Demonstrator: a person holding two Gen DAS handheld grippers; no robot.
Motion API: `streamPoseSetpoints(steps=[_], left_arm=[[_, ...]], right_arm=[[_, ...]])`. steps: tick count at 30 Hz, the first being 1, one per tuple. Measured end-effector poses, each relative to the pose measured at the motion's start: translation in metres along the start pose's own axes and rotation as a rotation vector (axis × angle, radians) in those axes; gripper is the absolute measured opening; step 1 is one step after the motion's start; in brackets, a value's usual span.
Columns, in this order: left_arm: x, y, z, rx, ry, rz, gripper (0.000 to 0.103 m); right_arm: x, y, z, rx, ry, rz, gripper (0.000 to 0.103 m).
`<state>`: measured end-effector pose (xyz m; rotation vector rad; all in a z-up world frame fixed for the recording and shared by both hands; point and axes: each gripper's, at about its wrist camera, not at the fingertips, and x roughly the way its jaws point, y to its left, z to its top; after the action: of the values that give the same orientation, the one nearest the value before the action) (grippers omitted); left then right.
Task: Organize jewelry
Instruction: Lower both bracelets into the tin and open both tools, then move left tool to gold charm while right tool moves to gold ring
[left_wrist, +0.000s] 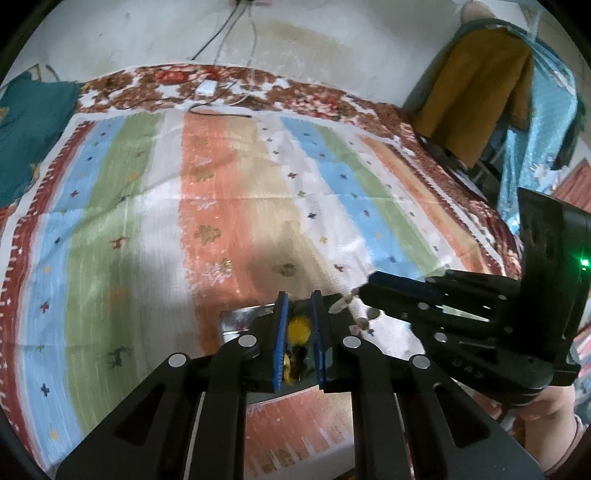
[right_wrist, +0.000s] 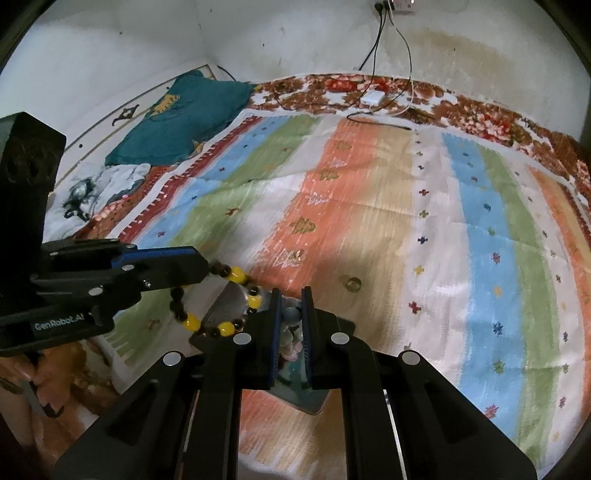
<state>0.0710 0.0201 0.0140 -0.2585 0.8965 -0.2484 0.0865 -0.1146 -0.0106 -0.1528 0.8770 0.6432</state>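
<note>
Both pairs of jaws clamped on bracelets above shiny metal tray (right_wrist: 227, 302): left gripper (right_wrist: 201, 267) holds yellow-and-brown beaded bracelet (right_wrist: 218, 306), right gripper (right_wrist: 291, 314) pale pastel-bead bracelet (right_wrist: 290, 332). Placing step; next likely lower, release.

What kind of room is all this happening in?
Most likely a bedroom in a home: a bed under a striped bedspread, a teal pillow at its head, and clothes hanging in the corner.

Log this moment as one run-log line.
left gripper: shut on yellow-brown bracelet | right gripper: shut on pastel bracelet | both over metal tray | ring on bedspread
</note>
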Motion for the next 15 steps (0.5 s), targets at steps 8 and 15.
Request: streamPoseSetpoints(steps=[8, 15], left_arm=[[0.003, 0.012, 0.004, -0.025, 0.004, 0.052, 0.043], [0.012, 0.026, 0.009, -0.09, 0.03, 0.043, 0.058]], right_arm=[[0.001, -0.014, 0.002, 0.042, -0.005, -0.056, 0.047], [0.009, -0.025, 0.004, 0.068, 0.02, -0.081, 0.056]])
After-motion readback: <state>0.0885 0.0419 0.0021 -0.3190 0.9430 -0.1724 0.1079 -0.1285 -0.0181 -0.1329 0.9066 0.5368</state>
